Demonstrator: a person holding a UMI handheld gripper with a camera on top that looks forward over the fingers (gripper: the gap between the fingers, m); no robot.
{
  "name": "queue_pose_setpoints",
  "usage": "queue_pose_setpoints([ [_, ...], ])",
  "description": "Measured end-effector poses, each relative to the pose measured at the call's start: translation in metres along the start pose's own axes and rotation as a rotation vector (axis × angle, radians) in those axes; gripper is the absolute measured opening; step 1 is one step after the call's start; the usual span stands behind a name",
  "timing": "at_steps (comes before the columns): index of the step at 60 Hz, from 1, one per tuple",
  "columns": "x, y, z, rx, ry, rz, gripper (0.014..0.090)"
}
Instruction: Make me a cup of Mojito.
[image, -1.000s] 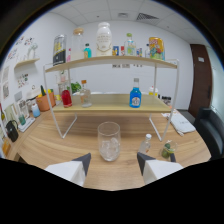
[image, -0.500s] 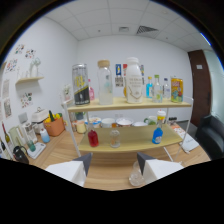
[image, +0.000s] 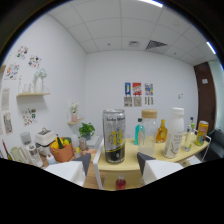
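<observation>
A silver soda water can (image: 114, 136) stands upright at the left end of the wooden shelf's top board (image: 131, 161). My gripper (image: 114, 161) is open and level with that board. The can stands just ahead of it, framed by the two white fingertips (image: 82, 164) with a gap on each side. To the can's right on the same board are a teal bottle (image: 139, 131), a clear jar with a cork lid (image: 149, 134), an amber bottle (image: 161, 131), a white bottle (image: 175, 134) and an orange can (image: 201, 133). No cup or glass is in view.
Left of the shelf and lower down sit an orange basket with yellow fruit (image: 62, 149), a small potted plant (image: 86, 131) and white appliances (image: 42, 137). A red bottle cap (image: 120, 183) shows under the top board. Wall shelves hang at the left.
The gripper has risen and closed in on the left end of the top board. The soda can now looms large between the fingertips. The glass on the table has dropped out of view.
</observation>
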Motion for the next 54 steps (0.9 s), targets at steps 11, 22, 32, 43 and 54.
queue_pose_setpoints([
  [11,-0.008,-0.020,0.050,0.013,0.034,-0.006,0.0861],
  [22,-0.003,-0.026,0.082,0.005,0.065,-0.005,0.0753],
  [32,0.006,-0.029,0.090,-0.001,0.097,-0.022,0.0540],
  [43,0.004,-0.029,0.089,-0.015,0.091,-0.006,0.0524],
  [54,-0.001,-0.031,0.084,-0.001,0.063,-0.034,0.0506],
])
